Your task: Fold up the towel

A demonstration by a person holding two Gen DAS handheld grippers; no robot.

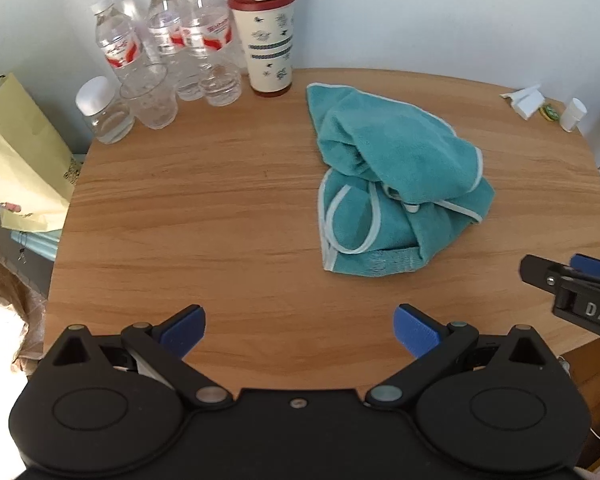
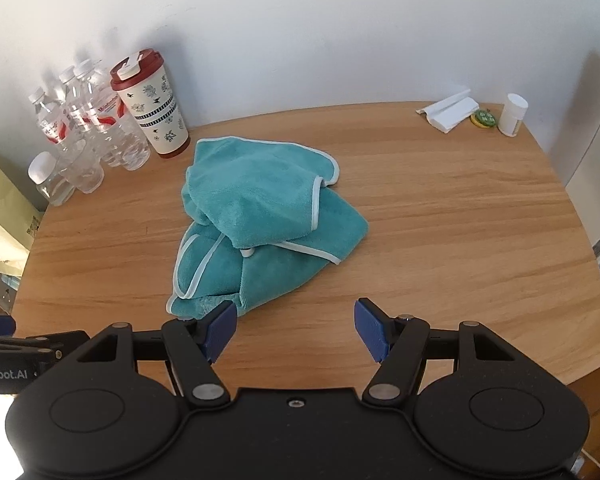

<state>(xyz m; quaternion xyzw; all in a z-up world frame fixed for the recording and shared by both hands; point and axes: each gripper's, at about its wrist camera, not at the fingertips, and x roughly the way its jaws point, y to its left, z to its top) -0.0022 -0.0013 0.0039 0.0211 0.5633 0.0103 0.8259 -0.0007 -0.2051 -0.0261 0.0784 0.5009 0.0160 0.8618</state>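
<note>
Teal towel (image 2: 256, 224) sits crumpled in a heap mid-counter (image 1: 180, 240), white piping looping over itself, no clean corner exposed — folding not started. Left hand-held gripper (image 1: 300, 332) hangs over bare wood near the front edge, fingers spread apart, empty, well short of the cloth. Right hand-held gripper (image 2: 296, 330) is also spread and empty, its left blue pad (image 2: 220, 330) just at the towel's near hem. Main risk: pinching a bunched layer instead of one corner, so the heap lifts as a lump and stays tangled. Second risk: dragging the cloth back toward the tumbler (image 1: 266, 36) and water bottles (image 1: 172, 40) — the towel's far corner lies near the tumbler and a sweep could tip it.
</note>
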